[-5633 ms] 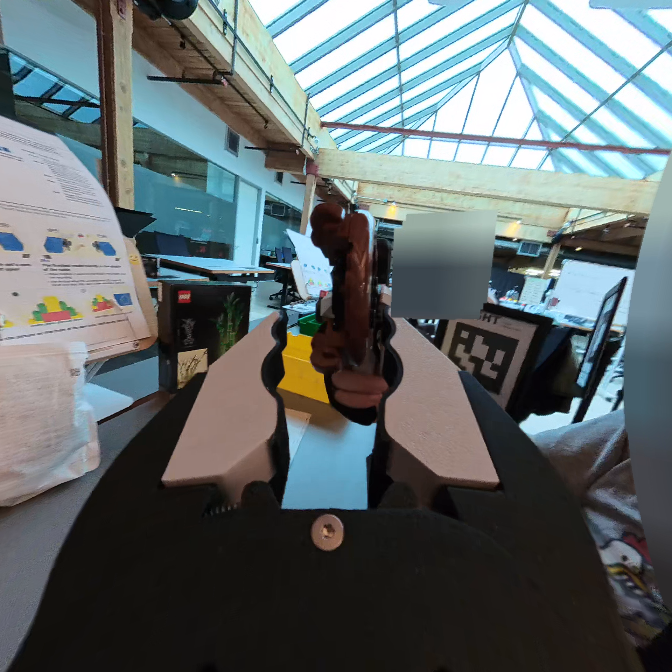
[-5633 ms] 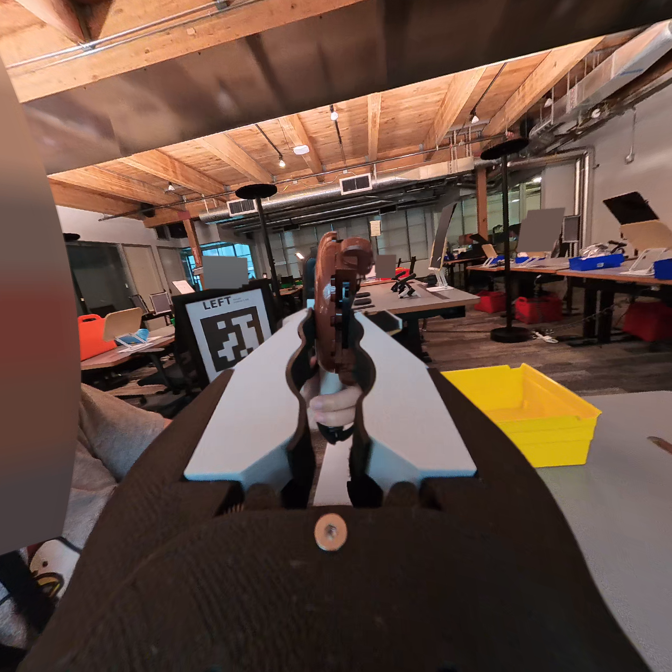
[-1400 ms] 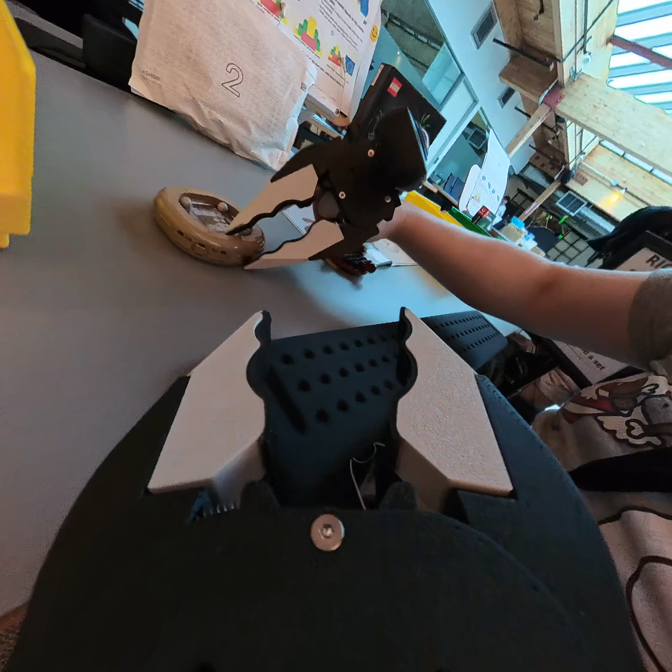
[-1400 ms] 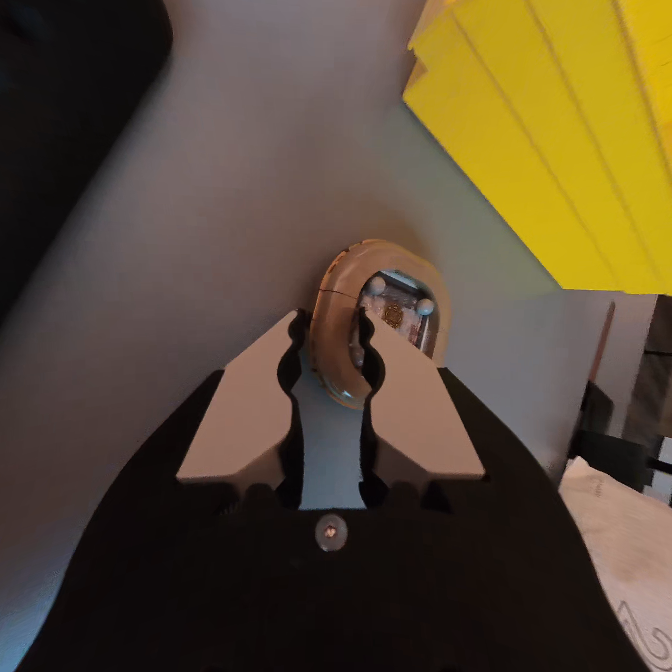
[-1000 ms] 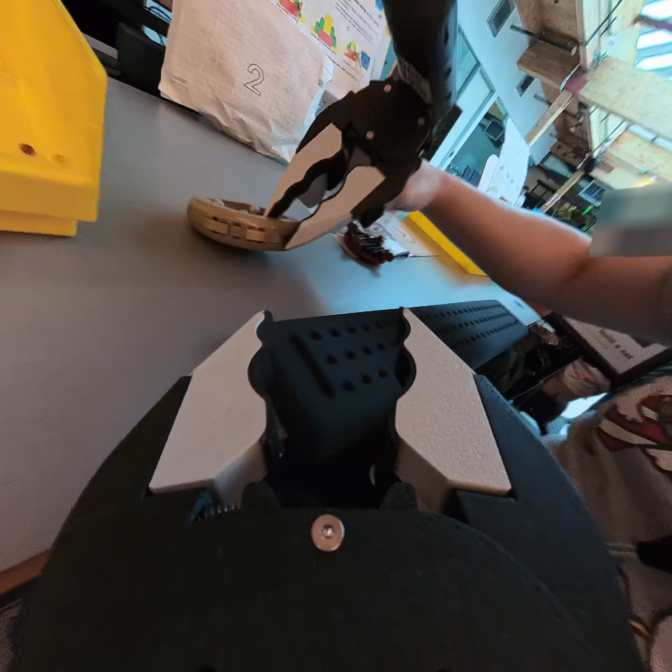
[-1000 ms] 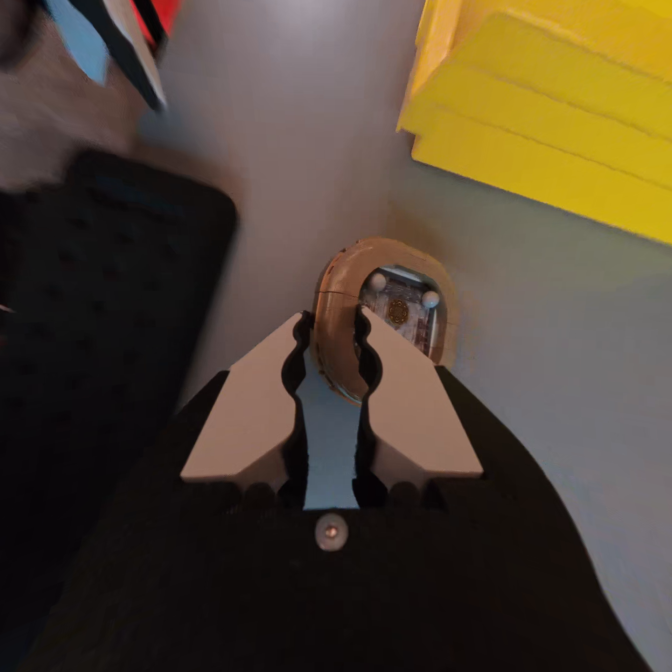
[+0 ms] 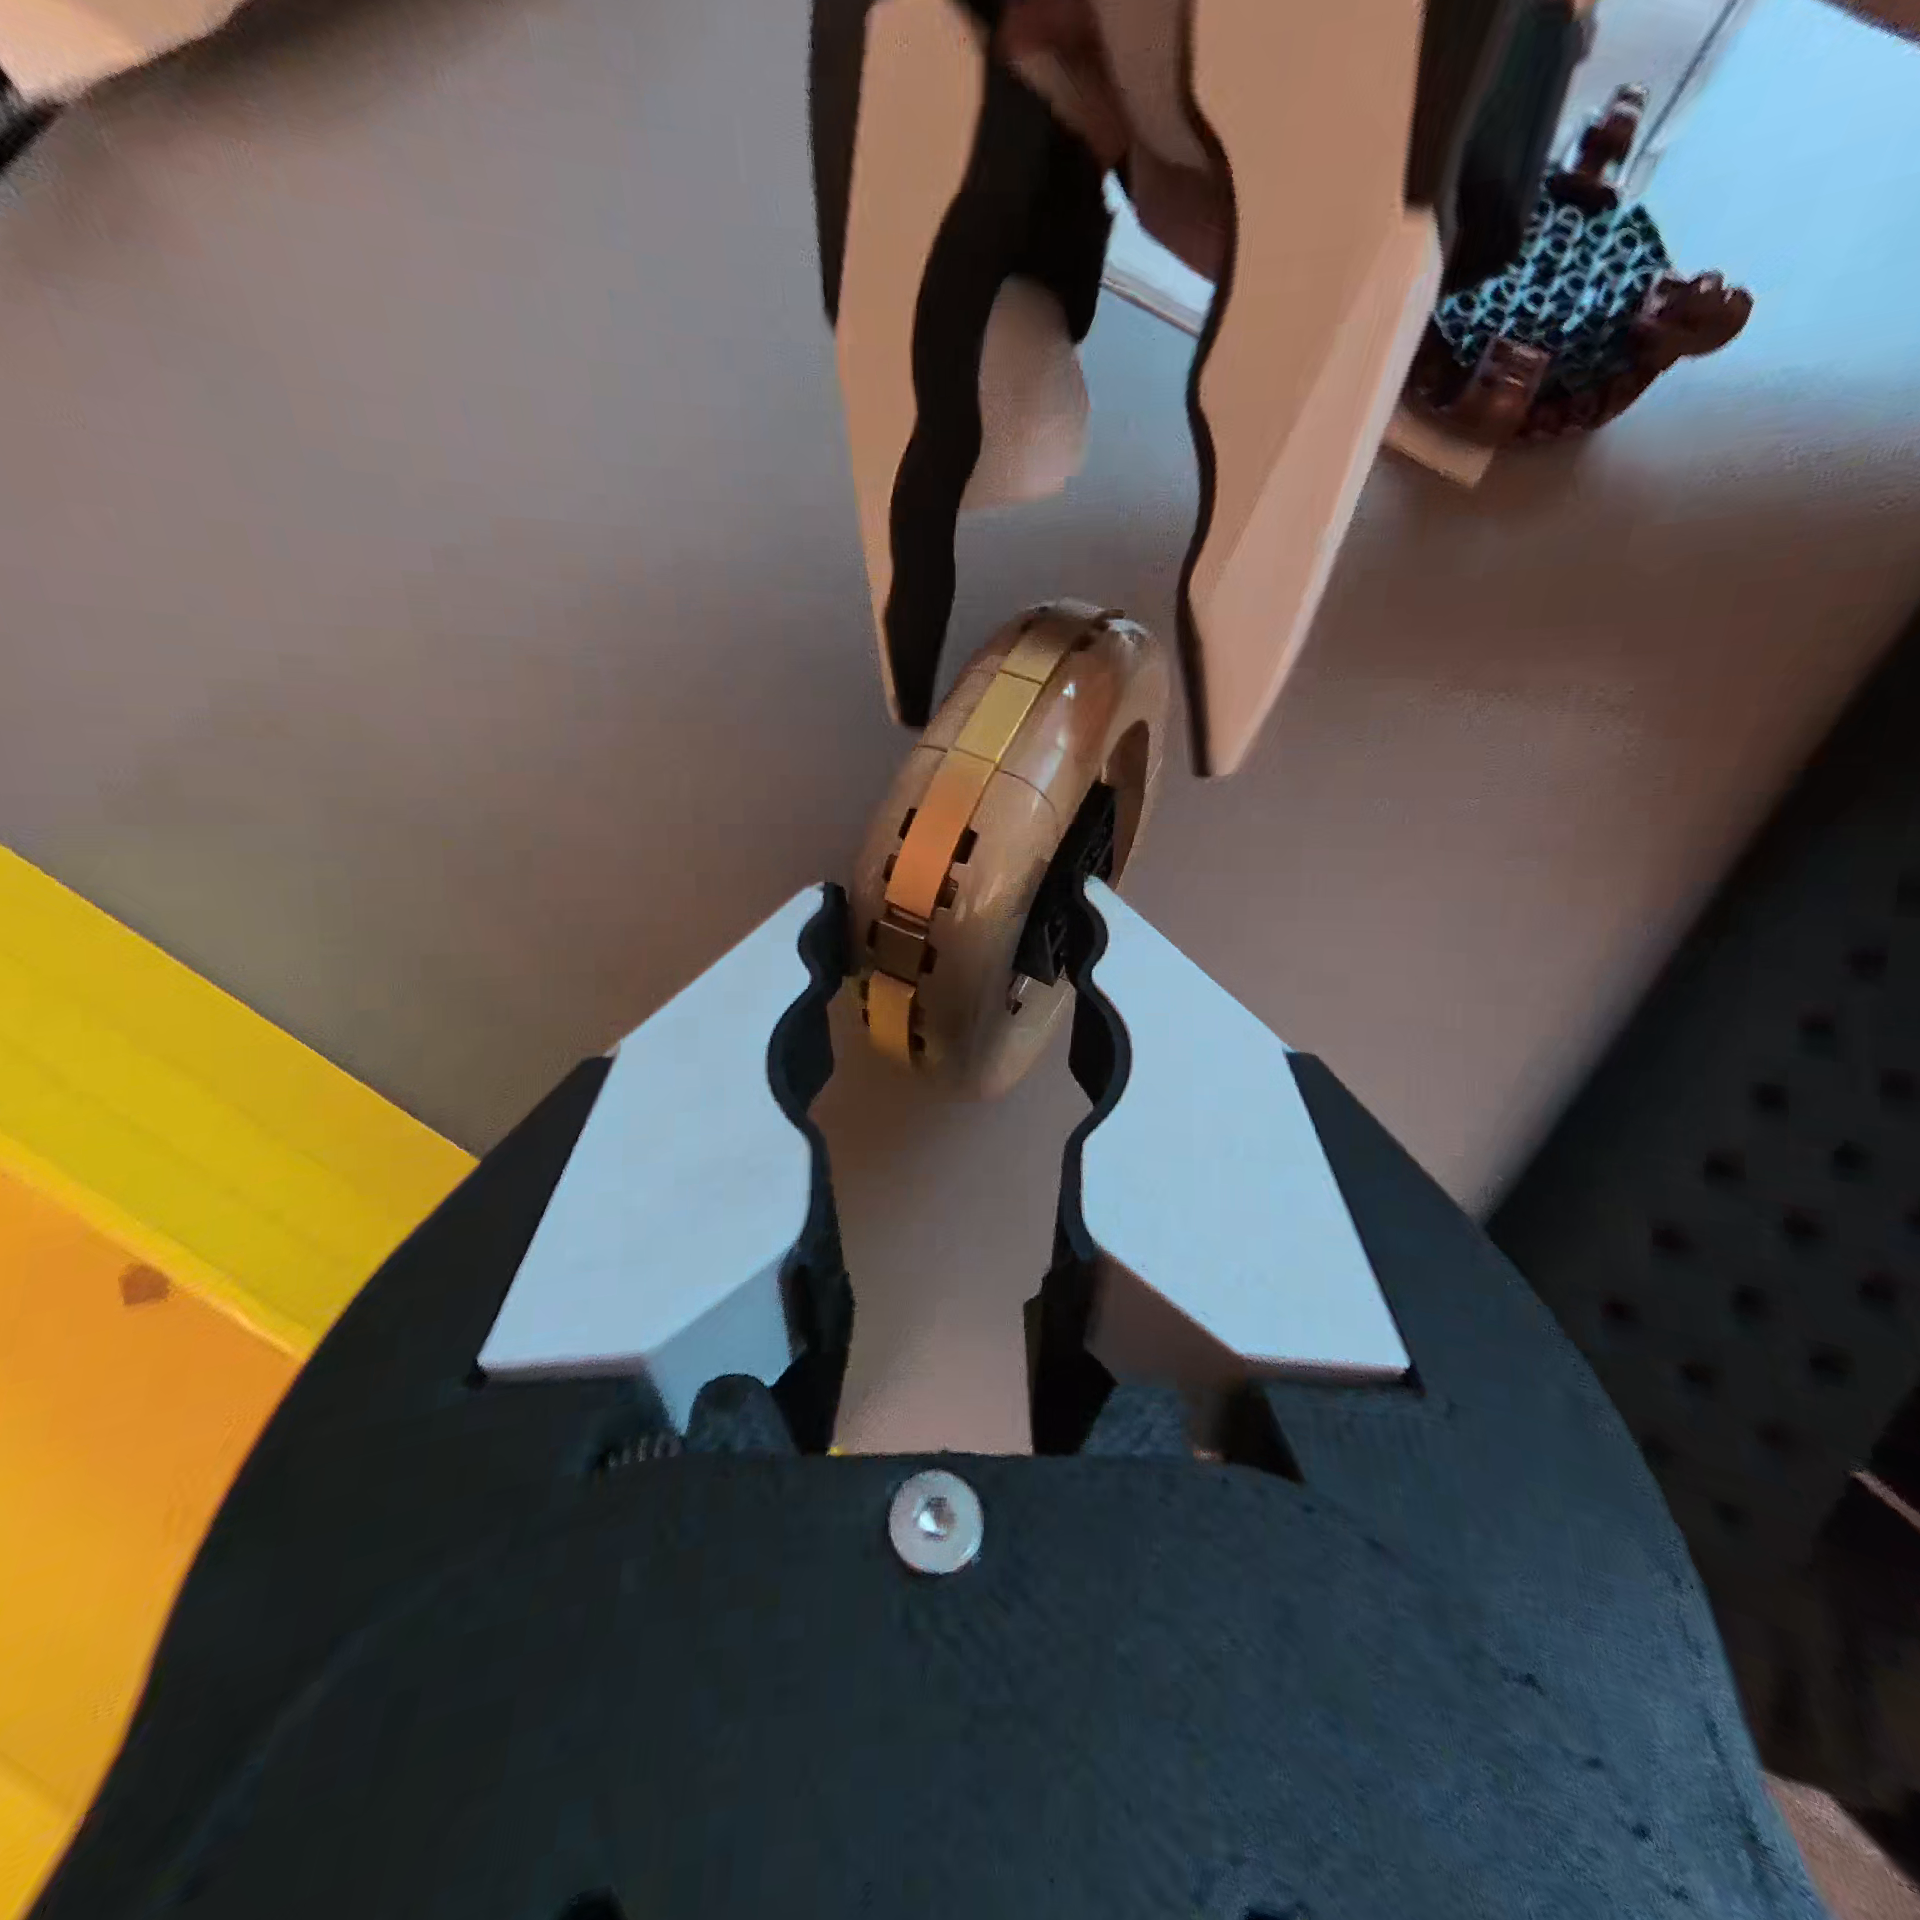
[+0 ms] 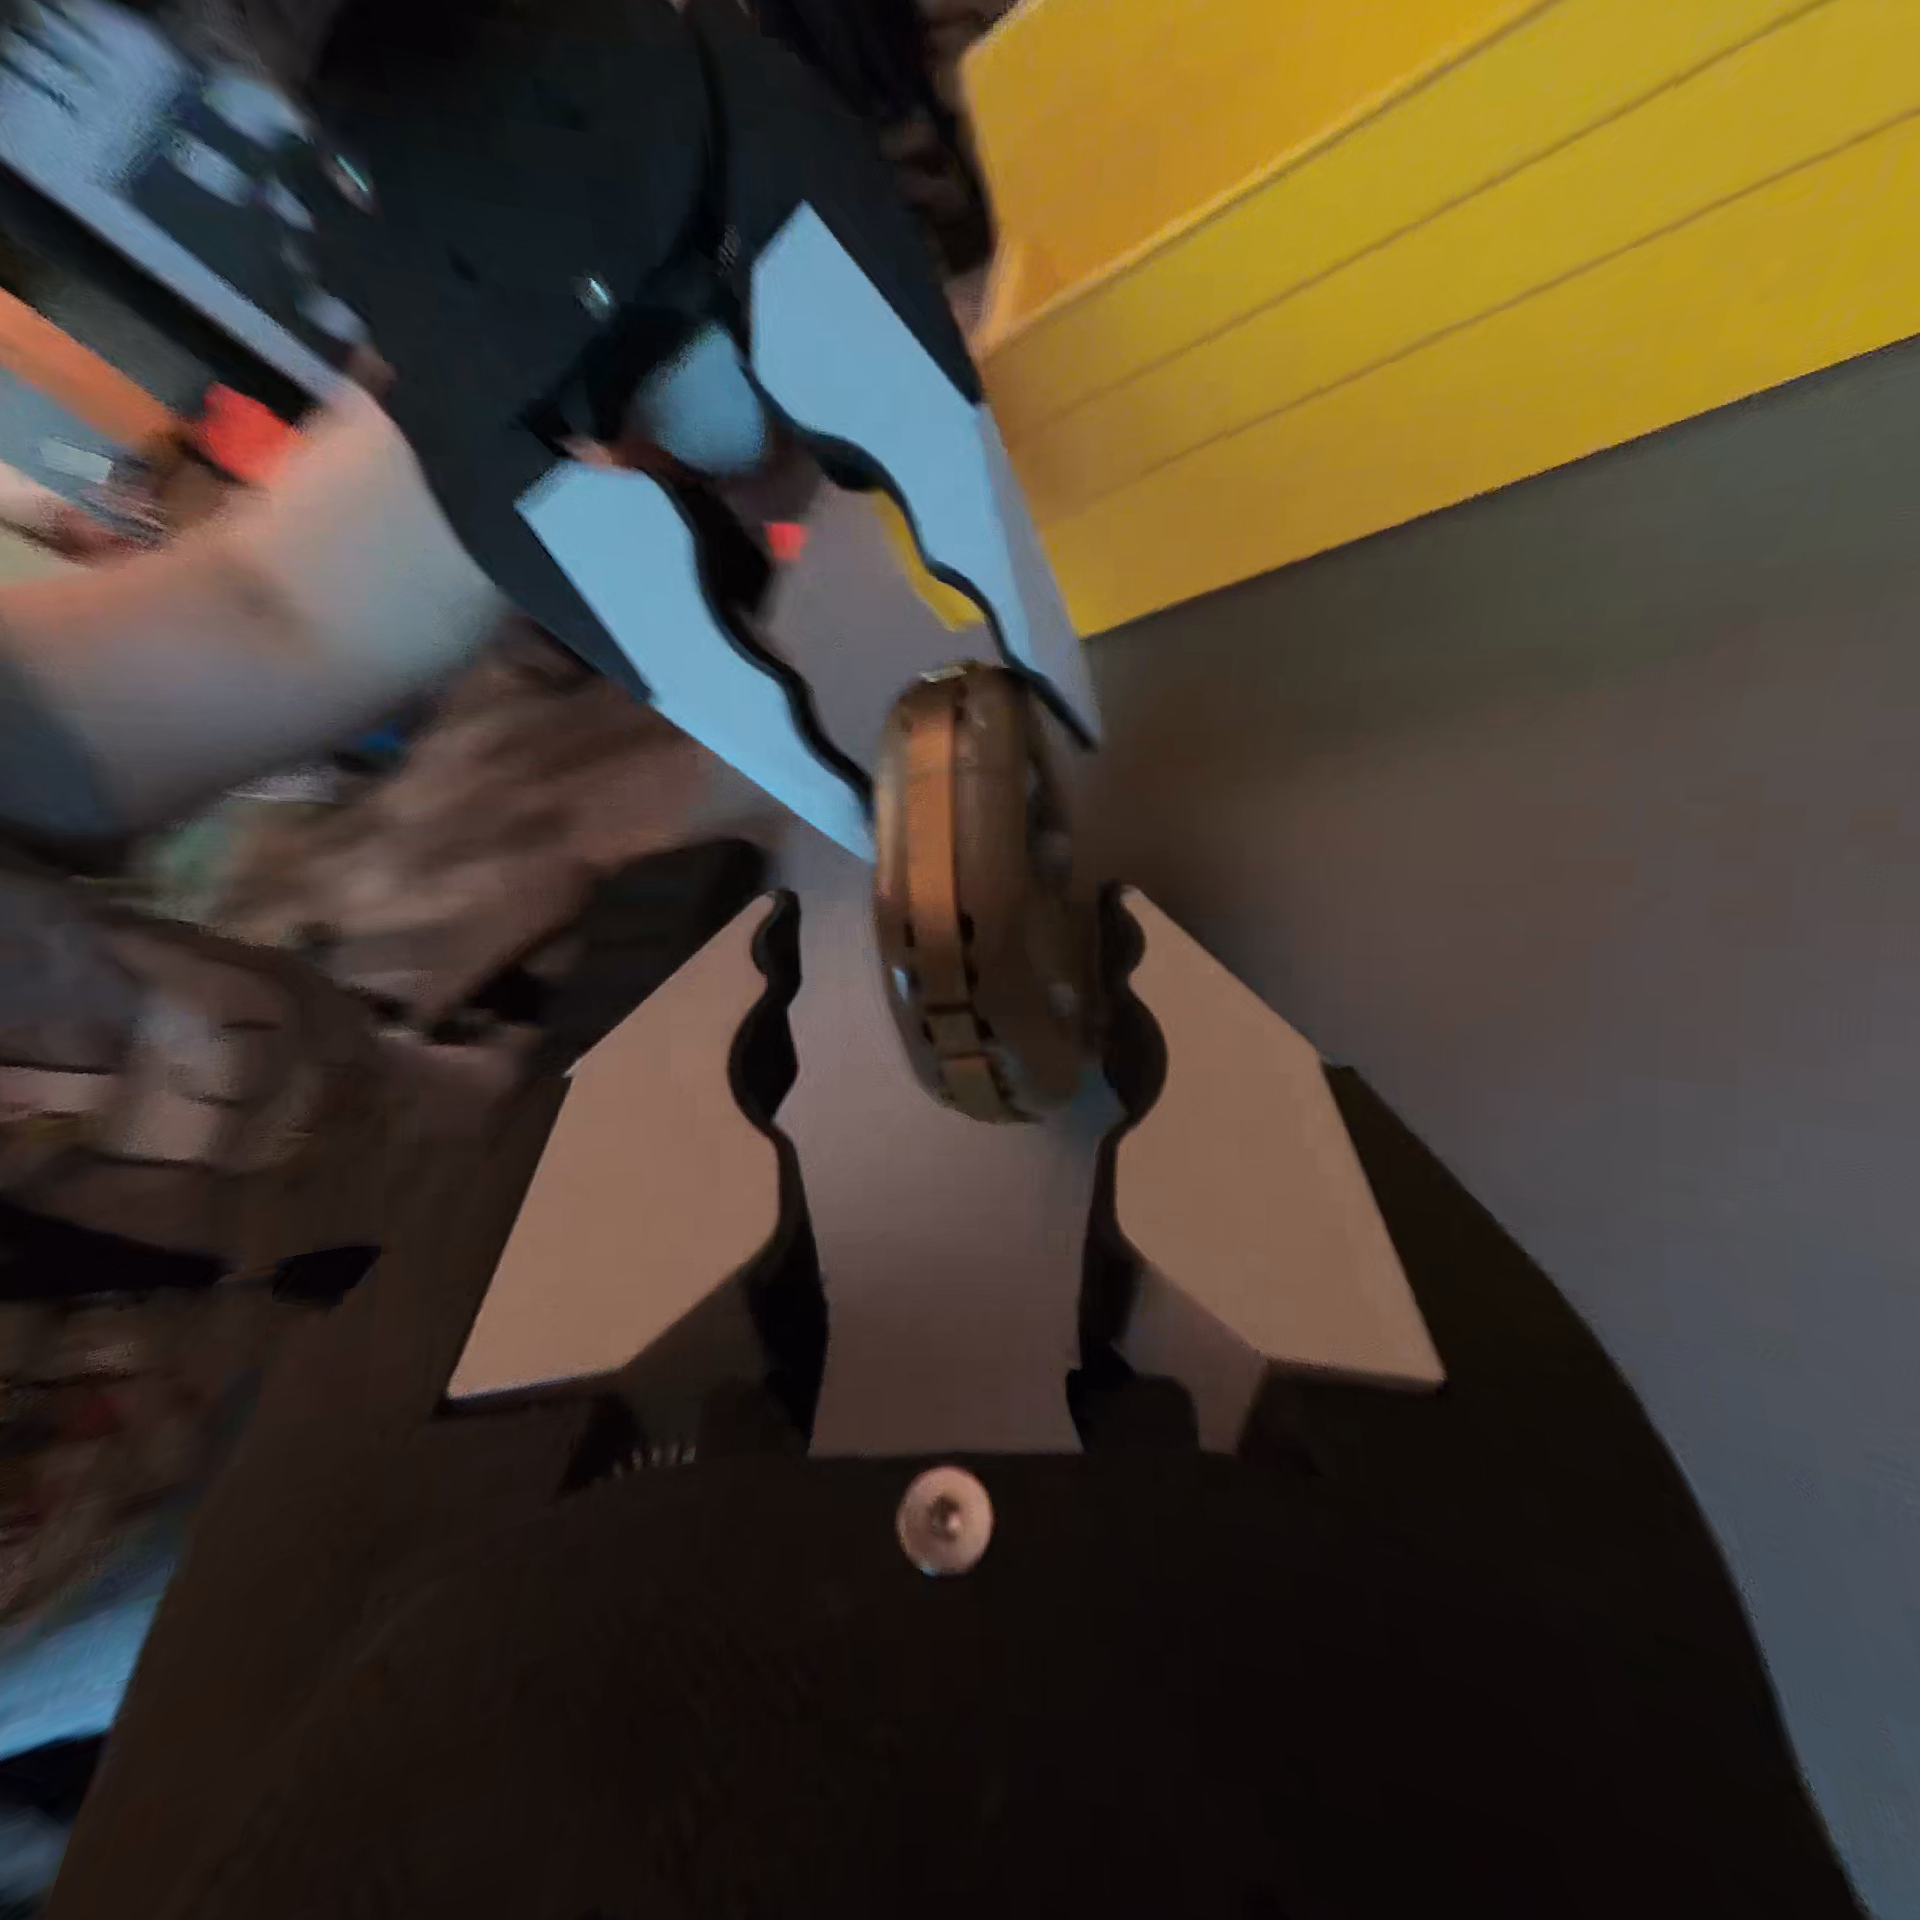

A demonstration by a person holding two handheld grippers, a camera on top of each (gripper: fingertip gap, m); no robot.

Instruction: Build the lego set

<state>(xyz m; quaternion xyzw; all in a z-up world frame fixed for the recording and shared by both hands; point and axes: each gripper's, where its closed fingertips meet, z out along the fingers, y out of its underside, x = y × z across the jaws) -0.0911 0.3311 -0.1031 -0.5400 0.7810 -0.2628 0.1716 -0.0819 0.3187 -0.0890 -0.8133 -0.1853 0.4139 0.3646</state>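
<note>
Left wrist view: the left gripper [image 7: 956, 914] reaches toward twelve o'clock, its two fingers pressed against the near end of a tan lego ring [image 7: 997, 862] that stands on edge above the grey table [image 7: 416, 520]. A gold band runs around the ring's rim, and dark pieces show in its hollow on the right. The right gripper [image 7: 1049, 743] comes down from twelve o'clock with its fingers spread, one tip on each side of the ring's far end; neither clearly touches it. At two o'clock a brown lego build [image 7: 1558, 322] sits on the table, well apart. A yellow bin [image 7: 156, 1091] fills the eight o'clock corner, and a black perforated pad [image 7: 1766, 1143] lies at four o'clock.

Right wrist view: much of this picture is blurred. The right gripper [image 8: 945, 904] has its fingers wide apart; the lego ring [image 8: 971, 894] stands just beside the right-hand finger, with a clear gap to the other. The left gripper [image 8: 971, 774] enters from eleven o'clock and clamps the ring's far end. The yellow bin [image 8: 1455, 260] is at one o'clock.
</note>
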